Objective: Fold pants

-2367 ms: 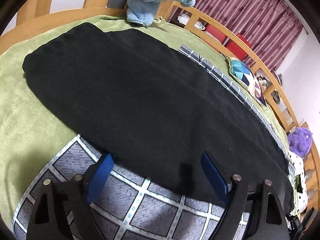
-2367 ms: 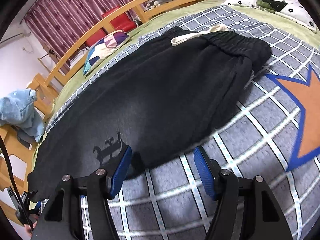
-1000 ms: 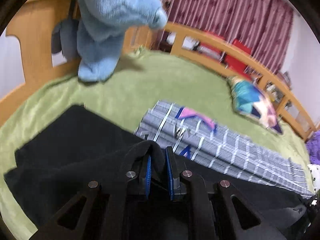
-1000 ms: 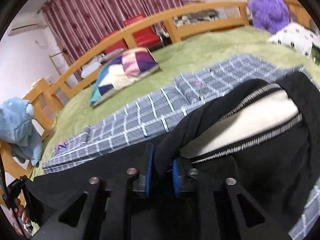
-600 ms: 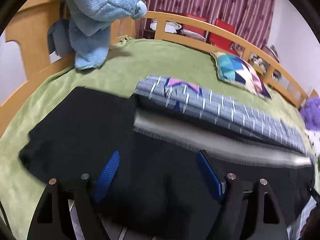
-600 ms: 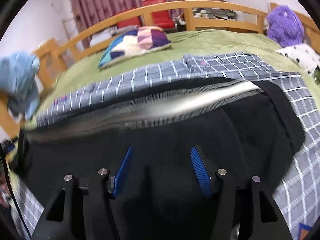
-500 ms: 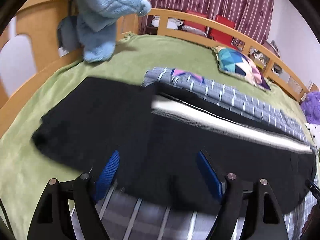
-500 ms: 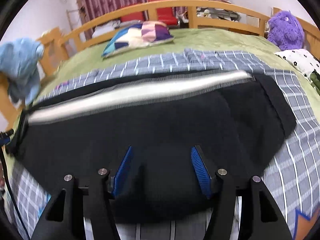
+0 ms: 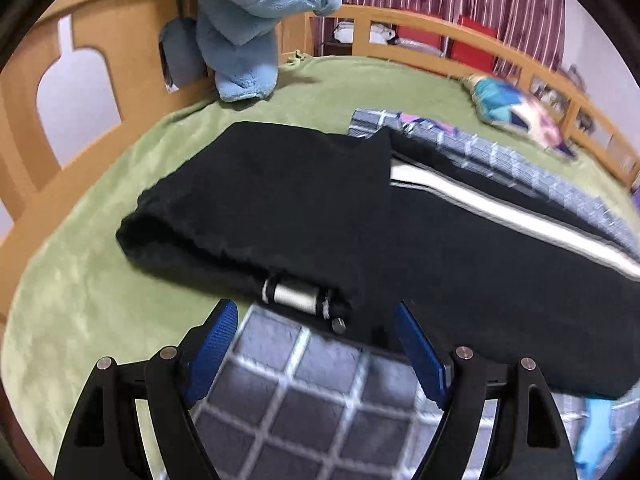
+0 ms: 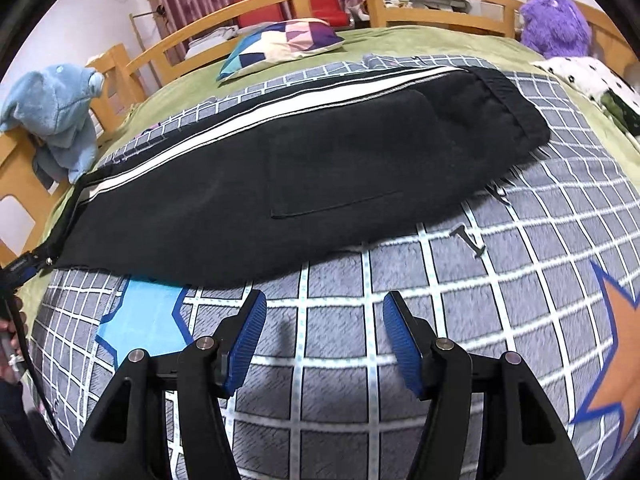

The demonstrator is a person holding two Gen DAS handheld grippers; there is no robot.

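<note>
In the left wrist view the left gripper [image 9: 316, 344] stands with its blue pads wide apart and nothing between them; beneath the gap lies the grey checked blanket [image 9: 304, 408]. The black pants [image 9: 400, 240] lie just ahead of the fingertips, apart from them, folded lengthwise so that a white side stripe [image 9: 500, 212] runs along the far edge toward the right. The leg ends reach left onto the green bedspread [image 9: 100, 280], and at the near hem, right in front of the gripper, sits a small silvery cylinder [image 9: 294, 294], perhaps a cord stopper, though the blur makes it hard to tell. A blue plush toy [image 9: 252, 20] hangs on the wooden bed frame [image 9: 36, 80] beyond. In the right wrist view the right gripper [image 10: 324, 328] is likewise spread and empty, over the checked blanket [image 10: 360, 380]. The pants [image 10: 320, 168] lie ahead of it across the bed, near edge just beyond the fingertips and not touching them, waistband to the right, stripe [image 10: 280, 108] along the far side, a back pocket facing up. A patchwork cushion [image 10: 280, 44] and a purple plush toy [image 10: 554, 20] rest further back.
</note>
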